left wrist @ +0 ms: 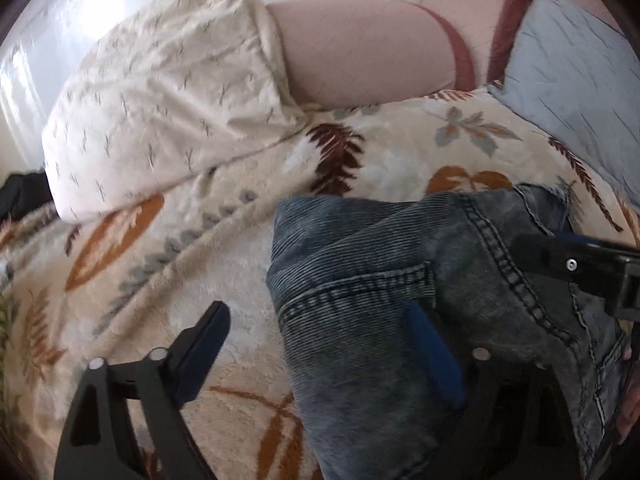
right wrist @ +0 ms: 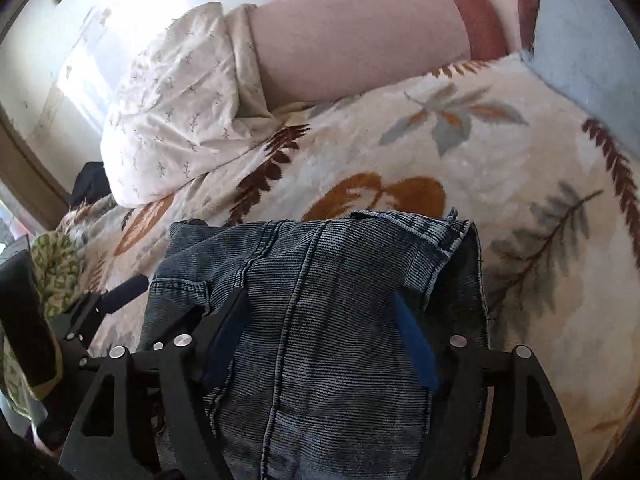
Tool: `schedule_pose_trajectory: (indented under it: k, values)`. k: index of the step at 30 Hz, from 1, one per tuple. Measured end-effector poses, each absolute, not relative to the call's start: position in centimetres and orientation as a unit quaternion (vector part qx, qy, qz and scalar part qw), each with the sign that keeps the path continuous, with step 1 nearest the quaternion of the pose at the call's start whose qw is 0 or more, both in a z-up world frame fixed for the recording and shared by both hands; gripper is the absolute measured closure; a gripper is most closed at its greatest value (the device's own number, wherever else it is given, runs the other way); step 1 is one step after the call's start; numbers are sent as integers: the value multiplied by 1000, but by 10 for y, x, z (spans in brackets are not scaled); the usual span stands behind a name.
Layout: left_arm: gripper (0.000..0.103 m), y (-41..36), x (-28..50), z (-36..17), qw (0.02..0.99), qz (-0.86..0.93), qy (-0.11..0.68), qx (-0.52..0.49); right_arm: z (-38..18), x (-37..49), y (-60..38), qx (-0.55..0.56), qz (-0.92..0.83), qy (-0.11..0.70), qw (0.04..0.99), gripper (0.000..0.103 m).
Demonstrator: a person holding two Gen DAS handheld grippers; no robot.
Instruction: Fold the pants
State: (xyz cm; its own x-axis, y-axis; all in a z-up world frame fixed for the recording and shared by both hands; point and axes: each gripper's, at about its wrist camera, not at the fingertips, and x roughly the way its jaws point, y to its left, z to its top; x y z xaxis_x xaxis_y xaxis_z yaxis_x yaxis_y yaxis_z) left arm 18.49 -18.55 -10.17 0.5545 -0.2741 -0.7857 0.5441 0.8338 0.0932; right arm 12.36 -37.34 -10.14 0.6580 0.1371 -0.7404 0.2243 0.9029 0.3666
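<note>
There, on the bed, the pants (right wrist: 320, 320) lie in a bunched, partly folded heap of dark washed denim on the leaf-patterned blanket (right wrist: 460, 152), seams and a pocket edge facing up. In the left wrist view the same pants (left wrist: 360, 300) fill the lower right, with bare blanket (left wrist: 200, 260) to their left.

The right gripper (right wrist: 320, 340) is spread wide over the heap, one finger on each side of a raised fold of denim; the blue pads (right wrist: 416, 352) sit against the cloth, but the jaws are not clamped down on it.

The left gripper (left wrist: 320, 356) is released as well, its fingers far apart: the left finger hangs over bare blanket, while the right finger's blue pad (left wrist: 436, 360) rests on the denim. The right gripper (left wrist: 580, 268) shows at the right edge of that view, over the pants.

Beyond the pants, a white pillow (right wrist: 176, 120) with small sprig marks lies toward the head of the bed, beside a pale pink bolster (right wrist: 352, 36) with a reddish band. A light blue pillow (left wrist: 568, 80) sits at the far right. A green-patterned cloth (right wrist: 56, 268) shows at the left edge.
</note>
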Motion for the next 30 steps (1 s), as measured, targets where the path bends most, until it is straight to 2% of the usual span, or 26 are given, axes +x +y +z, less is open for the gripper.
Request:
schedule_pose_trajectory:
  k: [3, 8, 9, 15, 20, 24, 30]
  values:
    - [3, -173, 196, -106, 856, -242, 444, 112, -110, 125, -382, 253, -20, 414, 874, 26]
    - [7, -158, 191, -92, 846, -233, 475, 62, -99, 119, -379, 247, -24, 407, 879, 26]
    - [11, -154, 187, -83, 849, -226, 473, 61, -95, 116, -380, 251, -27, 405, 879, 24]
    - [10, -107, 148, -26, 875, -211, 435, 29, -56, 74, -384, 281, -17, 353, 892, 22]
    - [10, -59, 109, -45, 874, -167, 453, 52, -48, 43, -395, 304, -32, 357, 883, 21]
    - [10, -39, 93, -60, 862, -157, 482, 11, -50, 15, -407, 341, -43, 356, 869, 21]
    - [8, -55, 84, -39, 886, -191, 422, 26, -64, -14, -416, 382, -47, 371, 845, 21]
